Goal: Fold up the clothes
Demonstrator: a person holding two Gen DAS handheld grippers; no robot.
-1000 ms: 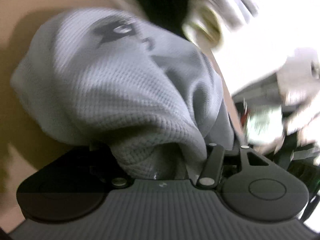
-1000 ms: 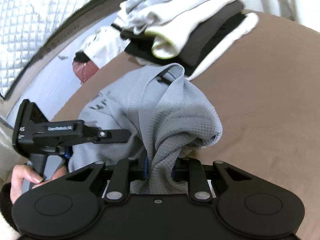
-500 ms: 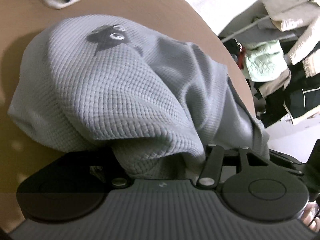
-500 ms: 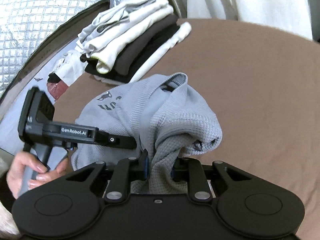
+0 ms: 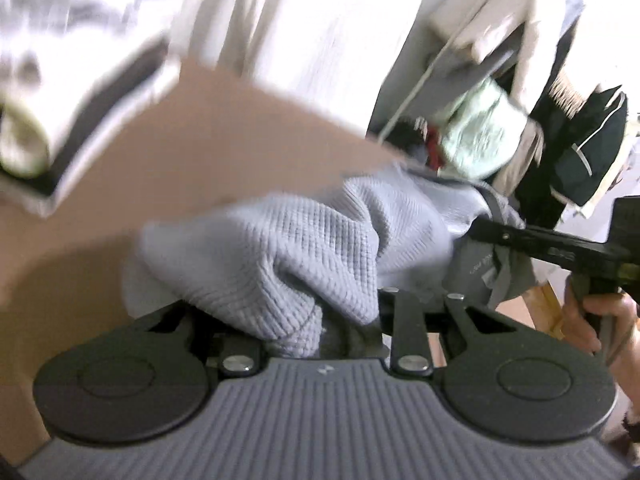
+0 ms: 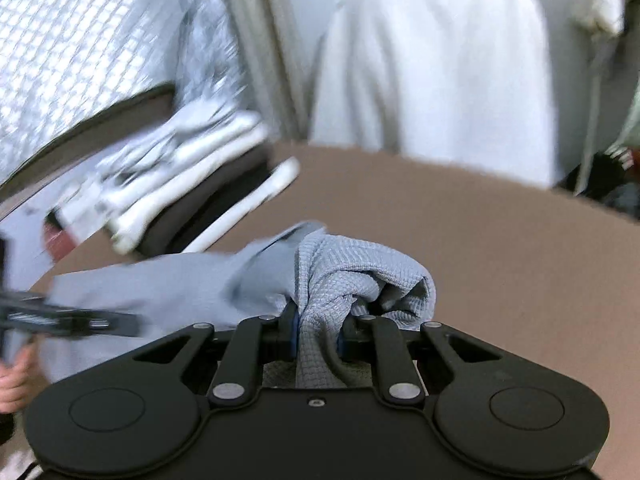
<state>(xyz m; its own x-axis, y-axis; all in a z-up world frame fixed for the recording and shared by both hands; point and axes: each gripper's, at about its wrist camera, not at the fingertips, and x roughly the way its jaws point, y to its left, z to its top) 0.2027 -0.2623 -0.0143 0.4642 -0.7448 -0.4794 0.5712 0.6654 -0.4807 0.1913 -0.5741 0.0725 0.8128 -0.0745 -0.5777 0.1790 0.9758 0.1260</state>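
A grey waffle-knit garment [image 5: 320, 248] hangs bunched between both grippers above the brown surface [image 5: 200, 140]. My left gripper [image 5: 332, 320] has its jaws closing on a thick fold of it, and the cloth hides the pads. In the right wrist view the same garment [image 6: 360, 280] is pinched between the pads of my right gripper [image 6: 318, 332], whose jaws are also closing a little. The cloth stretches left toward the blurred left gripper [image 6: 80, 320]. A hand [image 5: 600, 320] holds the right gripper's handle.
A pile of folded clothes [image 6: 180, 184] lies at the far left of the brown surface [image 6: 480, 240]. Behind it are a quilted silver sheet [image 6: 80, 40] and a white hanging cloth [image 6: 420, 60]. Hanging garments [image 5: 500, 120] crowd the right of the left wrist view.
Both grippers have risen with the grey garment, which has come up off the surface and now spans between them. The left gripper has rolled. Both views now show more background and are blurred.
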